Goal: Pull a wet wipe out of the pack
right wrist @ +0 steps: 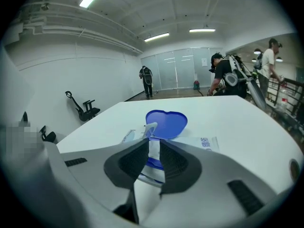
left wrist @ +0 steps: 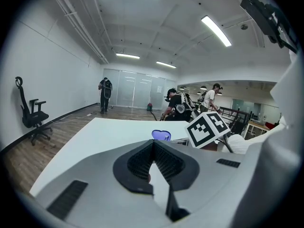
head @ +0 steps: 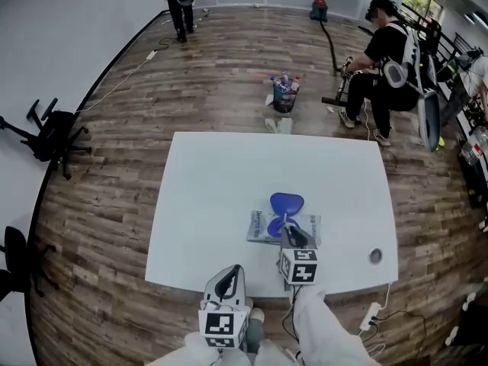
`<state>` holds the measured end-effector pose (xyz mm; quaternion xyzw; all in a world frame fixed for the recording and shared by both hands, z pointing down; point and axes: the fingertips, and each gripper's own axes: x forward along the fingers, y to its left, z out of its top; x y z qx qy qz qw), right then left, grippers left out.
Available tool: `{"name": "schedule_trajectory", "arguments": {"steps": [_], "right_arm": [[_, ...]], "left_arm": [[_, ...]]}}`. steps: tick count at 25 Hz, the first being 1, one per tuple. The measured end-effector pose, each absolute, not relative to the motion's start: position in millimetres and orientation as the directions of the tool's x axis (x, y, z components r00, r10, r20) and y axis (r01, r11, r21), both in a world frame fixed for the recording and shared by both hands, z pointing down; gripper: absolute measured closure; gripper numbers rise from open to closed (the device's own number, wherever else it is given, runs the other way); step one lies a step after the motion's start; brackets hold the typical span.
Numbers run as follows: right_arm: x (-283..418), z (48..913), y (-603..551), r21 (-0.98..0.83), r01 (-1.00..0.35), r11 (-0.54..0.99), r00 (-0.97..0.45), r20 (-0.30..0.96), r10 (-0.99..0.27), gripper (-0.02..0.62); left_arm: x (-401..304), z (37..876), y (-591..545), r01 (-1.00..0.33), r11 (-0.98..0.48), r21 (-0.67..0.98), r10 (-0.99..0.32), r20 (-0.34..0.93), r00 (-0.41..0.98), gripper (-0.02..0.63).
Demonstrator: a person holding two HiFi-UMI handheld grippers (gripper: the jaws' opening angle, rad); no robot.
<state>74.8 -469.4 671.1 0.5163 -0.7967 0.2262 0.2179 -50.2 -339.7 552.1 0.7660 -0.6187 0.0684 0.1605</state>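
The wet wipe [right wrist: 153, 150] shows only as a white strip. Its lower end is hidden behind the right gripper's [right wrist: 155, 142] fingers [right wrist: 175, 163], which are pinched on it just above the pack's [right wrist: 207, 142] opening. The blue lid [right wrist: 166, 121] stands open behind. The pack lies flat on the white worktop [head: 213, 189], near its front edge. The left gripper's [left wrist: 153, 142] fingers [left wrist: 167, 164] meet at the tips, empty, at that front edge.

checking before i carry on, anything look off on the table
Nothing stands out: the wipe pack lies flat on the table, its blue lid flipped open, and the right gripper pinches a wipe.
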Motion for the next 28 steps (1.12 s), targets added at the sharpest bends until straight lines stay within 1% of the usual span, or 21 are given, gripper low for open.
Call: {"name": "schedule_trajectory", "arguments": {"steps": [9, 28], "right_arm": [[74.5, 679.7, -476.8, -0.131, -0.924, 0.36, -0.362, 0.608, -0.706, 0.538], [69.4, 699.3, -481.0, -0.098, -0.93, 0.355, -0.322, 0.684, -0.654, 0.541]], "left_arm": [[-58.2, 558.4, -343.7, -0.973, -0.162, 0.164, -0.926, 0.315, 0.207, 0.606], [-57.1, 562.2, -351.1, -0.971, -0.165, 0.175, -0.924, 0.318, 0.214, 0.606]]}}
